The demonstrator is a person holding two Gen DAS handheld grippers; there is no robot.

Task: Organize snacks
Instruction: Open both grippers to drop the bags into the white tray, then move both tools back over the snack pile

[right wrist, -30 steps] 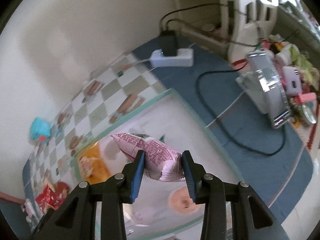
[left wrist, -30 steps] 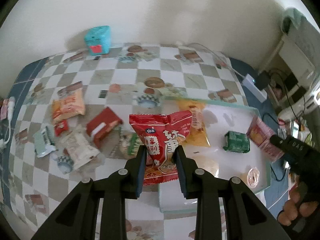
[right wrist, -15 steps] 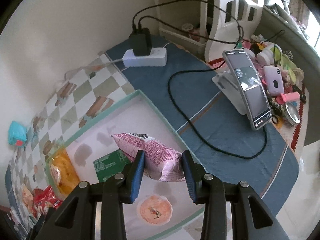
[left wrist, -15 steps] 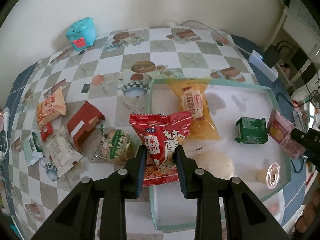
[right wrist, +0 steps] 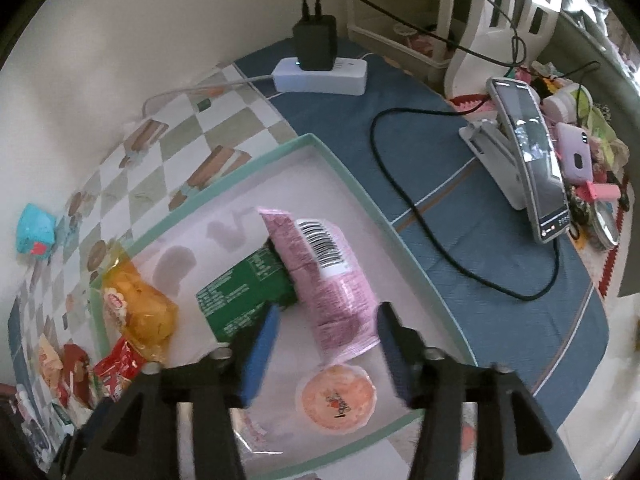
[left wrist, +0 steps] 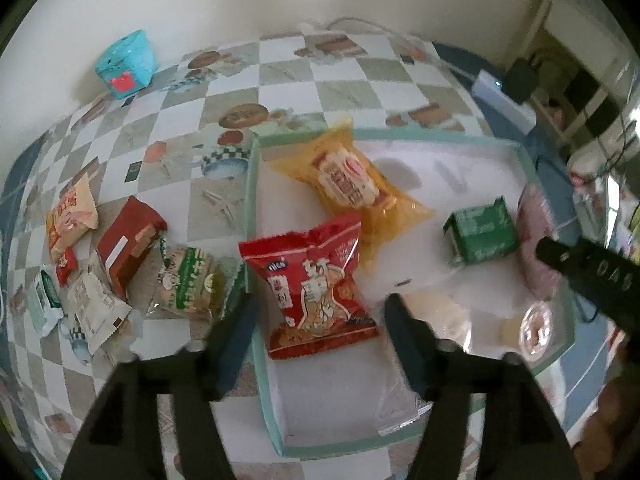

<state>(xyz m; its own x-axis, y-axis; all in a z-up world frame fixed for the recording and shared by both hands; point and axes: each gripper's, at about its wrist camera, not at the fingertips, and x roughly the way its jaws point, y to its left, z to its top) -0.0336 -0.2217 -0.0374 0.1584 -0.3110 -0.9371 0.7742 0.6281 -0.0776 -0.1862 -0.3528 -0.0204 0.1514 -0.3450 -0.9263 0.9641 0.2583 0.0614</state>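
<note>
— Checkered cloth covers the bench [left wrist: 352,80], and on it sits a shallow white tray [left wrist: 256,344] with a pale green rim. What lies in the tray?

— An orange snack bag [left wrist: 352,184] at the far left corner, a red snack packet [left wrist: 316,292] just in front of it by the left rim, a green carton [left wrist: 480,232] toward the right, and a pink packet [right wrist: 324,276] whose far end lies over the carton's corner. A round jelly cup [right wrist: 336,396] sits at the near rim.

— And the grippers?

— The left gripper [left wrist: 320,320] hangs over the red packet; its jaws have just been opening and stand apart, clear of the packet, which lies flat between them. The right gripper [right wrist: 326,332] has also just been opening; the pink packet rests on the tray between its spread fingers, untouched as far as I can see.

— Anything outside the tray?

— A heap of loose snacks [left wrist: 120,264] left of it, and a small teal box [left wrist: 126,62] by the wall.
</note>
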